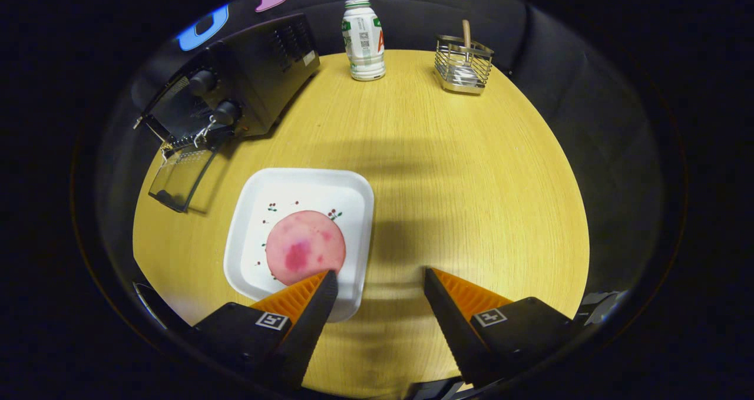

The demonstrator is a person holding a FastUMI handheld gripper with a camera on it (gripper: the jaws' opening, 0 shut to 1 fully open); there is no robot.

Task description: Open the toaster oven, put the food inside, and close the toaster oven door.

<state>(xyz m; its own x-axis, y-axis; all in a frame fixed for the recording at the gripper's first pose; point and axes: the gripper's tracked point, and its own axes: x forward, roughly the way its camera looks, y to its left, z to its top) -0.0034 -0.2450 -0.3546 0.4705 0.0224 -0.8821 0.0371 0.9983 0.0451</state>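
Gripper (380, 276) fingers spread apart, nothing between them, just bare wood of the round table (459, 170) in the gap. Left fingertip (327, 282) overlaps the near right corner of the white square plate (247, 223); can't tell whether it touches the plate or hangs above it. Right fingertip over bare tabletop, apart from the plate.

Food (305, 247): a round pink slice with darker red blotches, lying flat on the plate, toward its near side, just ahead of the left finger. Plate has small red-and-green printed sprigs on it and sits on the near left part of the table.

Toaster oven (247, 76): black, at the far left edge of the table, well beyond the plate. Door (179, 176) is down and open, glass panel tilting toward the table's left edge; two round knobs (213, 96) on the front panel, wire rack edge visible at the opening. Inside of the oven too dark to make out.

Far edge of the table: white plastic bottle (363, 39) with a green-and-white label, upright, just right of the oven. Further right along the far edge, a wire metal holder (463, 64) with a wooden handle (466, 33) sticking up out of it.
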